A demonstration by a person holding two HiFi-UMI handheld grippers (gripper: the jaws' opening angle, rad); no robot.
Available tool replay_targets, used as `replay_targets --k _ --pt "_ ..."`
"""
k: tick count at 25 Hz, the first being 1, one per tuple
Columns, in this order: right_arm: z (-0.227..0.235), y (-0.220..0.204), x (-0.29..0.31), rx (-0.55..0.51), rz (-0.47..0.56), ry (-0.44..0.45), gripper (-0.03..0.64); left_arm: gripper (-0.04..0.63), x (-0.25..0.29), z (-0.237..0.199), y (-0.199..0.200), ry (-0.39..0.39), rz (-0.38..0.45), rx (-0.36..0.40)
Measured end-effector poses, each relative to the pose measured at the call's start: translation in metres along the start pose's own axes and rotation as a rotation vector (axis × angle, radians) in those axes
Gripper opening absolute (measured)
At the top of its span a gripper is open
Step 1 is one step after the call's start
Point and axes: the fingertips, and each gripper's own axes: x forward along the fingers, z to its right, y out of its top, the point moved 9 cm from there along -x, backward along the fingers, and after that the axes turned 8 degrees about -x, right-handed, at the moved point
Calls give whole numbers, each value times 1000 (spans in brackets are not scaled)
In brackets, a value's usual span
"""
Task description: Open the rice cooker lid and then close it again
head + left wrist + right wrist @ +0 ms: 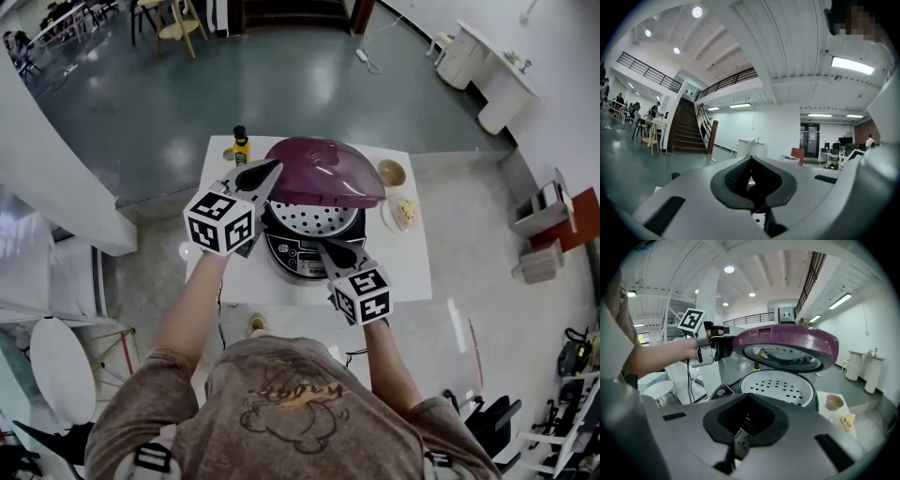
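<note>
The rice cooker [292, 255] stands on a white table [412, 272], its purple lid [323, 169] raised partway over a white perforated steam tray [314, 218]. My left gripper [272, 169] is shut, its tips against the lid's left front rim. The right gripper view shows the same contact, left gripper [725, 341] meeting lid [787, 341] above the tray [780, 385]. In the left gripper view, the shut left gripper [751, 161] points level into the room. My right gripper [322, 244] is shut with nothing in it and hovers over the cooker's front panel [723, 391].
A yellow bottle with a black cap [241, 145] stands at the table's far left corner. A small bowl [391, 172] and a plate with food [405, 214] sit right of the cooker. White cabinets [487, 70] stand far right, and a round white seat [56, 366] is at near left.
</note>
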Motion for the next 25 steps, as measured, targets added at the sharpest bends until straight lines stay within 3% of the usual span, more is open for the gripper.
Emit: replay_targets --k 11,25 --pt "5 7 0 46 10 7 5 20 12 -11 34 -55 63 -35" --pt "10 28 5 48 81 -33 5 20 37 -21 71 -91 80 43"
